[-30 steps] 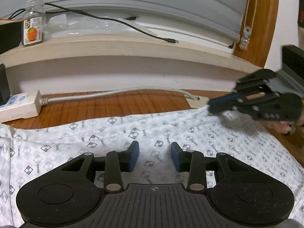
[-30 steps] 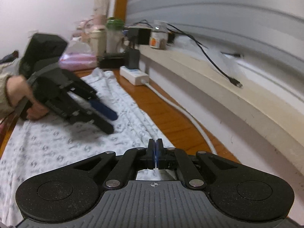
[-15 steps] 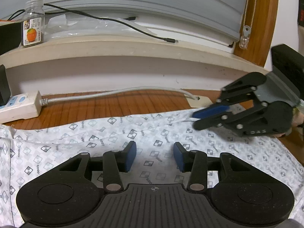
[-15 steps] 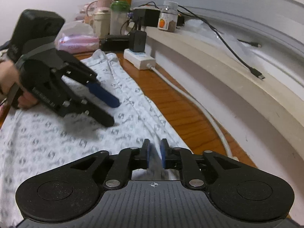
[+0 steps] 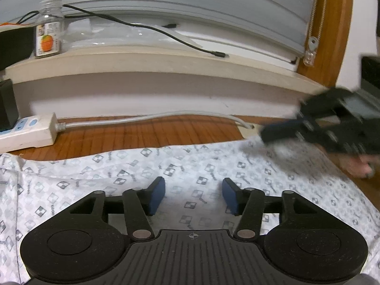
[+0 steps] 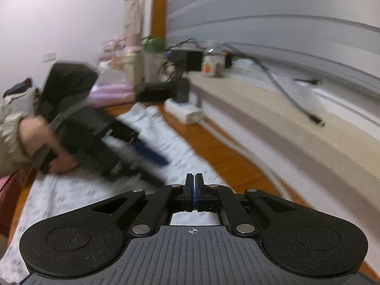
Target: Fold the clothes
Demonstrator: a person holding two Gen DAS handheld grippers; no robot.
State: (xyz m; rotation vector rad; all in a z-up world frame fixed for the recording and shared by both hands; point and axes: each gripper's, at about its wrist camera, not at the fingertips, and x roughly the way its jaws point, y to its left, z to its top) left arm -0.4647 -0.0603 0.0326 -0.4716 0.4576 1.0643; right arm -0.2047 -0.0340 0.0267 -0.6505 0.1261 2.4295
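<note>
We see the patterned garment (image 5: 194,166) spread flat on the tabletop (image 5: 142,135) under both tongs. Our left tongs (image 5: 193,196) have just been opening and hold nothing. The right tongs (image 6: 194,193) are pressed together at its far edge; whether they pinch cloth, we cannot tell.

Both grippers (image 5: 193,196) black w/ blue pads (silver pivot screws); beige sleeve (image 6: 9,128) on left arm.

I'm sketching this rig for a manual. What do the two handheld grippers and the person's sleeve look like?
Each gripper is matte black: two round lobes, a ribbed grey centre plate with a small crosshair mark, silver pivot pins, linkage bars. The left gripper has blue pads; the right gripper shows a blue line between its fingers. A grey strap crosses the left one's body. The sleeve is pale beige.
</note>
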